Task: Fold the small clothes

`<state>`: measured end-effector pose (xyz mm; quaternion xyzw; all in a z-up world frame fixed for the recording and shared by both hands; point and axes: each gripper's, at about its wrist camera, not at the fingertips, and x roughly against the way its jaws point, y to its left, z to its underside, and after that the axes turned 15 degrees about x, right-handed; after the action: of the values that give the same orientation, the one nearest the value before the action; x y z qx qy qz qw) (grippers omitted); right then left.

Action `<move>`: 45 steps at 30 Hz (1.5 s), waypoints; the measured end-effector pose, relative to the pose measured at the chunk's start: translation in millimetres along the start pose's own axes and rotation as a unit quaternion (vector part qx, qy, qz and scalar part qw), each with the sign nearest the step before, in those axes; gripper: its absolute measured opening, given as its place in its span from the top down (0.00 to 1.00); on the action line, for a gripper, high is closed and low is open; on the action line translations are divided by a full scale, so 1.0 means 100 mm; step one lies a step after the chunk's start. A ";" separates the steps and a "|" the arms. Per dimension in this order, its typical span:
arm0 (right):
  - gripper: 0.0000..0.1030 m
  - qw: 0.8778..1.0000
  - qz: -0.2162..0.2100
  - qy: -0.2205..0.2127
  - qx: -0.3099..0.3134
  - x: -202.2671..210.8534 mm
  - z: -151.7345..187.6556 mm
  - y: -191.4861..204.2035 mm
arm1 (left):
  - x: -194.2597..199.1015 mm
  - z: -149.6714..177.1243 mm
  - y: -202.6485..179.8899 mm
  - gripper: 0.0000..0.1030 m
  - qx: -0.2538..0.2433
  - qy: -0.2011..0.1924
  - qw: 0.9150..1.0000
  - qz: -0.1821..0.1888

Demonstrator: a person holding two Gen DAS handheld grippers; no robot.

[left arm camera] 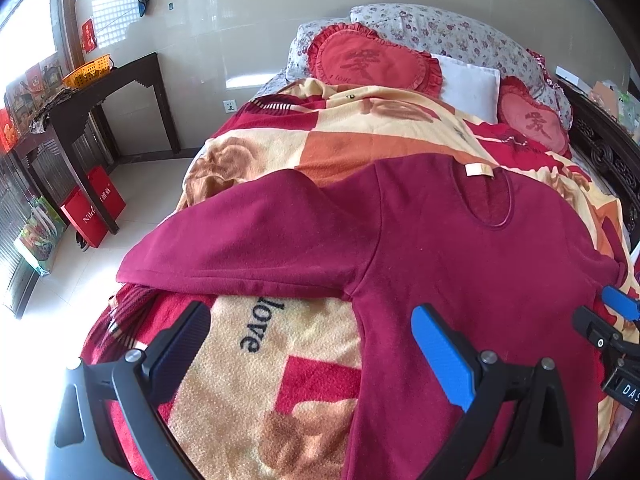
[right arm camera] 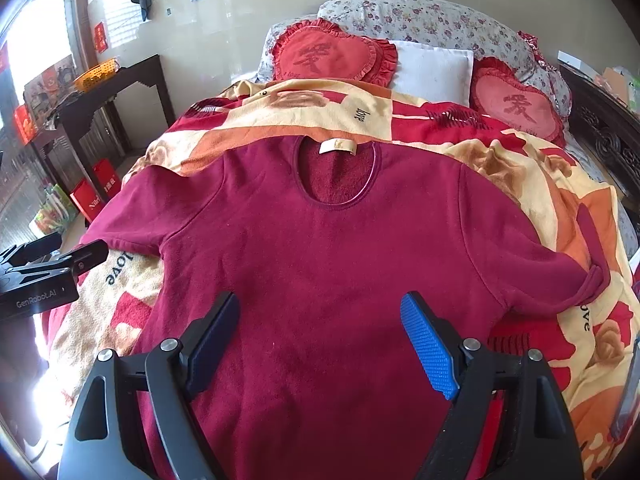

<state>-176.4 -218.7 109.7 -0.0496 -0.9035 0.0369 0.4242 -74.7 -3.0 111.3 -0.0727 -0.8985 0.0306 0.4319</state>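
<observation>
A dark red long-sleeved shirt (left arm camera: pixel 460 248) lies flat, front up, on the bed blanket, neck hole and white label toward the pillows; it also shows in the right wrist view (right arm camera: pixel 320 248). Its left sleeve (left arm camera: pixel 240 248) stretches out sideways, its right sleeve (right arm camera: pixel 560 272) too. My left gripper (left arm camera: pixel 316 320) is open and empty, above the left armpit area and the blanket. My right gripper (right arm camera: pixel 320 316) is open and empty above the shirt's middle. The right gripper shows at the left wrist view's right edge (left arm camera: pixel 612 312), the left gripper at the right wrist view's left edge (right arm camera: pixel 52 268).
The shirt lies on a red, orange and cream blanket (left arm camera: pixel 280 380). Heart-shaped red cushions (right arm camera: pixel 328 56) and floral pillows (right arm camera: pixel 420 20) are at the head. A dark wooden table (left arm camera: pixel 100 92) with an orange basket stands left, red bags (left arm camera: pixel 92 212) on the floor below it.
</observation>
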 end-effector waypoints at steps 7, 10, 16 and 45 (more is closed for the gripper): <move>0.34 1.000 0.010 0.010 -0.013 -0.06 0.01 -0.08 | -0.03 0.00 0.01 0.01 0.002 0.004 1.000 0.000; 0.34 1.000 0.012 0.014 -0.016 -0.08 0.02 -0.09 | -0.05 0.00 0.02 0.01 0.006 0.007 1.000 0.001; 0.34 1.000 0.012 0.016 -0.017 -0.11 0.01 -0.10 | -0.10 -0.03 0.12 0.01 0.021 0.014 1.000 -0.001; 0.34 0.999 -0.025 0.039 -0.022 -0.34 0.02 0.01 | -0.68 -0.73 2.23 0.21 0.334 0.053 0.939 0.058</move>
<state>-156.3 -221.7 82.8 -0.0377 -0.8880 0.0044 0.4584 47.1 206.2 78.0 0.0220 -0.8066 0.3501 0.4759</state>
